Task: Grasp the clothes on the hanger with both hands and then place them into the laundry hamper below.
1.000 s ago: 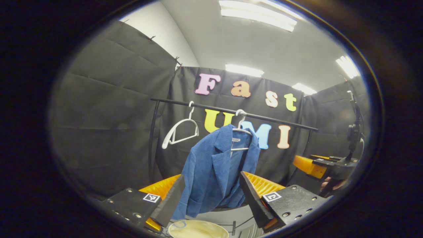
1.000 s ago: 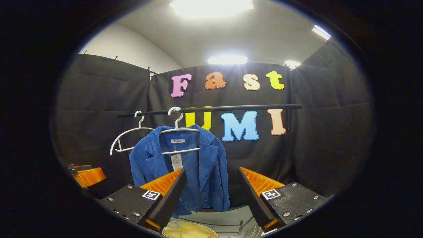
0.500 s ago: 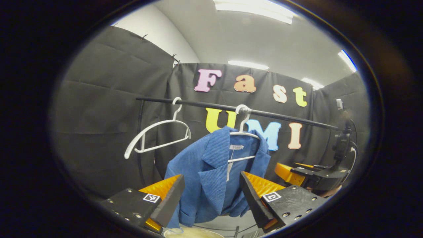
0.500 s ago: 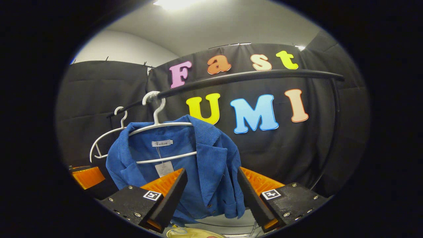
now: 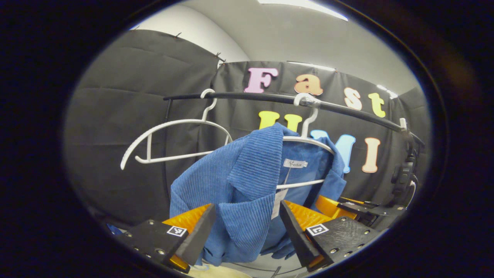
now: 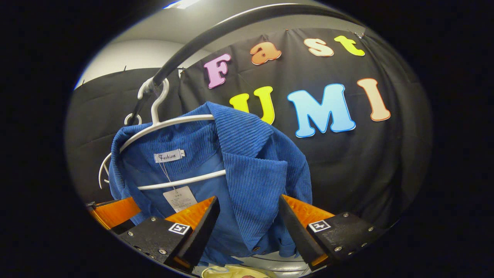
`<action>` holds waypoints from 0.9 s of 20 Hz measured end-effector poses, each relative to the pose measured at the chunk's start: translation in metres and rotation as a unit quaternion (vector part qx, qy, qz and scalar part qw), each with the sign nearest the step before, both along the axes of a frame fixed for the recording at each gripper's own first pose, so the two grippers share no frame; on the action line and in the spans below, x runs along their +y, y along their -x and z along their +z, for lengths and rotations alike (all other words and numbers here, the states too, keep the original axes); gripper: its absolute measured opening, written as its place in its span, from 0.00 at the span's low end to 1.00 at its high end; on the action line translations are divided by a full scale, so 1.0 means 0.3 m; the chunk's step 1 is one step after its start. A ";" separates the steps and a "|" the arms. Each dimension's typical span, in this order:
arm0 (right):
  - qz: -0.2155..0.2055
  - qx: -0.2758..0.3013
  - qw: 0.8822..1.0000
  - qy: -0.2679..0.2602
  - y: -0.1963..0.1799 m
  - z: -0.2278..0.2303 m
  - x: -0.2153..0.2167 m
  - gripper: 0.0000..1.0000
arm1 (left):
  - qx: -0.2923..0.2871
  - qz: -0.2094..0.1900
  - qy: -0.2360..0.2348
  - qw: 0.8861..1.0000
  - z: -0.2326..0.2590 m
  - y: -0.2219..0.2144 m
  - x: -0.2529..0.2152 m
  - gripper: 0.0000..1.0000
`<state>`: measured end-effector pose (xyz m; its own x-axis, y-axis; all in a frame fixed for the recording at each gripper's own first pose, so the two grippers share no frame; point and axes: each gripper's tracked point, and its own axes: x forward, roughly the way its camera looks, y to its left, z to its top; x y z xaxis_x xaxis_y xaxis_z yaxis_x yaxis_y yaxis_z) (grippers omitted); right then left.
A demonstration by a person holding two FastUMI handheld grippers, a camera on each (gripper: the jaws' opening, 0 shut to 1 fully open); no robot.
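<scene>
My left claw [image 5: 243, 231]: fingers spread wide, nothing between the pads; the jacket's front lapel hangs in the gap beyond the tips. Half a second ago that cloth sat farther off and looked smaller, so I have come closer.

My right claw [image 6: 247, 227]: fingers apart too, gripping nothing; the jacket's other lapel hangs between and just past the tips. It has also closed in since the earlier frame, and it shows at the far right edge of the left gripper view.

Jacket [image 5: 239, 185]: blue corduroy, on its hanger, front open, a paper tag [image 6: 179, 199] dangling inside the collar. It hangs as before, and looms far larger in both views than a second ago.

Hamper [image 6: 235, 271]: a pale rim at the very bottom of the right gripper view, below the jacket's hem. Less of it shows now than a second ago.

Hanger [image 5: 308, 141]: white, hooked on the rail, inside the jacket's shoulders; same place on the rail as earlier.

Spare hanger [image 5: 173, 139]: white, bare, on the rail to the left of the jacket in the left gripper view.

Rail [image 5: 347, 112]: black bar, now high and strongly curved across the top of the right gripper view, where earlier it ran lower and flatter.
</scene>
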<state>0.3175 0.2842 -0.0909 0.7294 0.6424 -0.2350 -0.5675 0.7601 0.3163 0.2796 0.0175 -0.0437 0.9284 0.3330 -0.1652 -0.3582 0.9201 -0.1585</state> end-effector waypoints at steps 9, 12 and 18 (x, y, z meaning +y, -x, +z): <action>0.003 -0.011 1.000 0.003 -0.075 -0.029 0.042 0.95 | -0.009 0.037 -0.023 0.999 -0.011 -0.058 0.009 0.96; 0.013 -0.016 1.000 0.004 -0.076 -0.031 0.053 0.92 | -0.011 0.048 -0.020 0.999 -0.014 -0.063 0.030 0.96; 0.023 -0.026 0.999 0.008 -0.079 -0.029 0.048 0.60 | -0.017 0.026 -0.002 1.000 -0.018 -0.071 0.008 0.75</action>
